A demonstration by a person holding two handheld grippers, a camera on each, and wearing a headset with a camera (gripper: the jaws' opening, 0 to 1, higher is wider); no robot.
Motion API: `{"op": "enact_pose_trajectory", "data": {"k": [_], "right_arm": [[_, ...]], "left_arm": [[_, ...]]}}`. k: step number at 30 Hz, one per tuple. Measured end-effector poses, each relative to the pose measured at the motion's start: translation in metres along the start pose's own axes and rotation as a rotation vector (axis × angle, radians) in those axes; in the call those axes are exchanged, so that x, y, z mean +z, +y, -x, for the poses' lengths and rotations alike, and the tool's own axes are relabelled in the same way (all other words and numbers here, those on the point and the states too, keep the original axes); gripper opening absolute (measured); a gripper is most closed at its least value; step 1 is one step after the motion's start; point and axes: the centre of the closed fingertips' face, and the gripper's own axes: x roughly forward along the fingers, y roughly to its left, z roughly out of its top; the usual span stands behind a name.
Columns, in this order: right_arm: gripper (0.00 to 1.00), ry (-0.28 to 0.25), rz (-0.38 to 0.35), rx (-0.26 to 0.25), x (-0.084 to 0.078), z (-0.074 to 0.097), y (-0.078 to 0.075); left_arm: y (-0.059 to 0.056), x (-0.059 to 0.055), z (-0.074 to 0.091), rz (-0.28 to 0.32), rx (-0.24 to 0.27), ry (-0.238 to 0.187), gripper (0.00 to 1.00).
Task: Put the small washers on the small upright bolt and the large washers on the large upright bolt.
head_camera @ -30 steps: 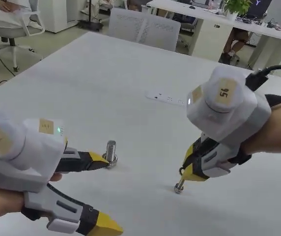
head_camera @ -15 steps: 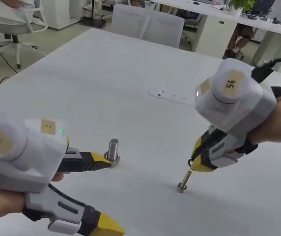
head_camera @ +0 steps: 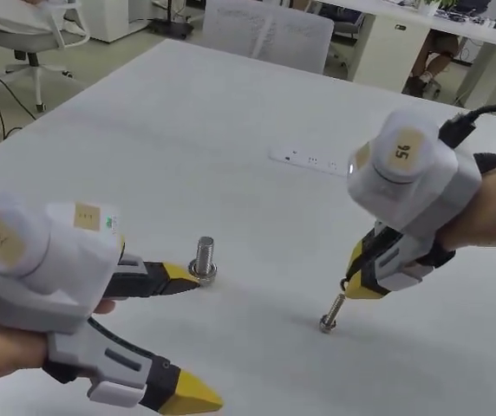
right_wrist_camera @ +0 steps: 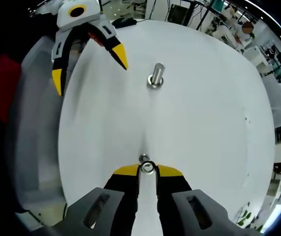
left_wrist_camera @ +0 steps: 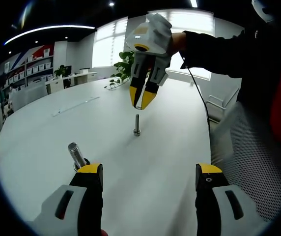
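Fingers of the right gripper (right_wrist_camera: 148, 170) pinch a small washer (right_wrist_camera: 147, 167) just above the small bolt (left_wrist_camera: 137, 125), mid-frame in the left gripper view; not yet dropped on. Fingers of the left gripper (left_wrist_camera: 149, 169) are wide apart, one just beside the large bolt (left_wrist_camera: 75, 153) at lower left, which looks already ringed at its base. Probably late in the task.
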Motion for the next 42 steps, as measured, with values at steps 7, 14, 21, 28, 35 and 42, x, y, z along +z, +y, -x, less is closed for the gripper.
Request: {"op": "enact_pose_trajectory", "data": {"k": [7, 14, 21, 28, 35, 42], "right_arm": [[0.13, 0.007, 0.004, 0.014, 0.0, -0.007, 0.001], [0.13, 0.017, 0.004, 0.02, -0.002, -0.01, 0.001], [0.13, 0.023, 0.003, 0.022, -0.004, -0.014, 0.003], [0.13, 0.026, 0.002, 0.024, -0.004, -0.016, 0.004], [0.13, 0.027, -0.002, 0.029, -0.005, -0.02, 0.004], [0.13, 0.03, -0.004, 0.036, -0.005, -0.025, 0.004]], "left_arm": [[0.0, -0.001, 0.0, 0.003, 0.003, 0.0, 0.77], [0.001, -0.002, 0.001, 0.006, 0.004, 0.0, 0.77], [0.001, -0.003, 0.0, 0.007, 0.002, 0.002, 0.77], [0.001, -0.004, 0.0, 0.009, 0.003, 0.004, 0.77], [0.001, -0.005, 0.0, 0.011, 0.004, 0.005, 0.76], [0.002, -0.005, 0.0, 0.014, 0.005, 0.006, 0.76]]}}
